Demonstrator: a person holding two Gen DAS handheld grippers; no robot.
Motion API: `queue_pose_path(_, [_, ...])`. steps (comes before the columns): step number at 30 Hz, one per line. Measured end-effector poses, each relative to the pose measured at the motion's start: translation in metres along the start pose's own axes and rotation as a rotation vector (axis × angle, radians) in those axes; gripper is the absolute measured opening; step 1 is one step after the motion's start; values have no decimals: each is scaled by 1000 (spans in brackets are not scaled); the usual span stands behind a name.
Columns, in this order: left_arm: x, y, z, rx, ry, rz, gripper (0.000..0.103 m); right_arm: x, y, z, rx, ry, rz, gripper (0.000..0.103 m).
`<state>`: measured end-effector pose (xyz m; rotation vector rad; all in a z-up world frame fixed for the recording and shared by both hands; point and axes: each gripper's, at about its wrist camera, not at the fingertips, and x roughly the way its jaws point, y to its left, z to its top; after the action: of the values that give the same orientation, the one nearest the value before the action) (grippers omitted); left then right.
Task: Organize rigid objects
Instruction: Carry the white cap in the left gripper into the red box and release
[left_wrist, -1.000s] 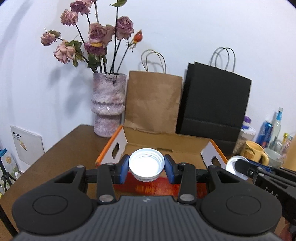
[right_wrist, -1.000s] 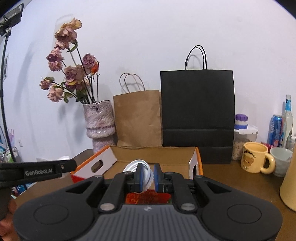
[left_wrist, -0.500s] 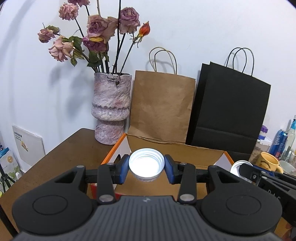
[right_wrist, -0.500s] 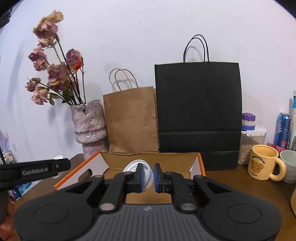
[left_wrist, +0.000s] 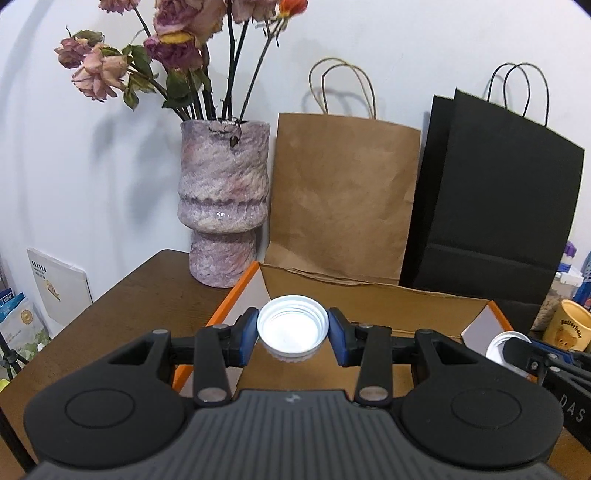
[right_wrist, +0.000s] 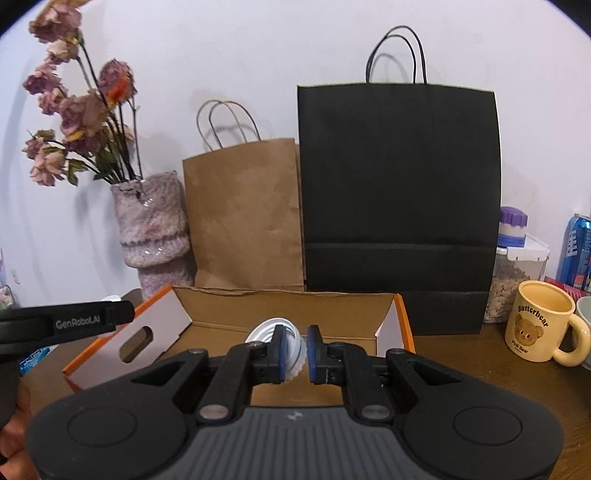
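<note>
My left gripper (left_wrist: 292, 326) is shut on a white screw lid (left_wrist: 288, 334), its blue pads pressing on the rim, hollow side toward the camera. It hovers over the near left part of an open cardboard box with orange edges (left_wrist: 369, 299). In the right wrist view, my right gripper (right_wrist: 295, 350) is shut on a second white lid (right_wrist: 295, 349), held edge-on above the same box (right_wrist: 280, 306). That gripper (left_wrist: 517, 350) and its lid (left_wrist: 496, 345) also show at the right of the left wrist view. The left gripper (right_wrist: 122, 315) shows at the left of the right wrist view.
Behind the box stand a mottled pink vase of dried roses (left_wrist: 223, 206), a brown paper bag (left_wrist: 343, 199) and a black paper bag (right_wrist: 399, 192), all against the white wall. A yellow bear mug (right_wrist: 535, 325), a seed jar (right_wrist: 513, 273) and a blue can (right_wrist: 576, 251) stand at the right.
Both grippers have moved forward over the box toward the bags and vase, which now loom larger. Each still holds its white lid.
</note>
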<state>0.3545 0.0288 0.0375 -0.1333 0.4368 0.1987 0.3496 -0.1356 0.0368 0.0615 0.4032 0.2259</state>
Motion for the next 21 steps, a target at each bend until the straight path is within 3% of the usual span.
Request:
queue_pose_path(12, [32,2,-9,32,63,50,41,28,1,-14,-22,69,-10,11])
queue_pose_path(21, [29,1,-9,47,40,52,43,29,-1,-16,-27,80,-13,13])
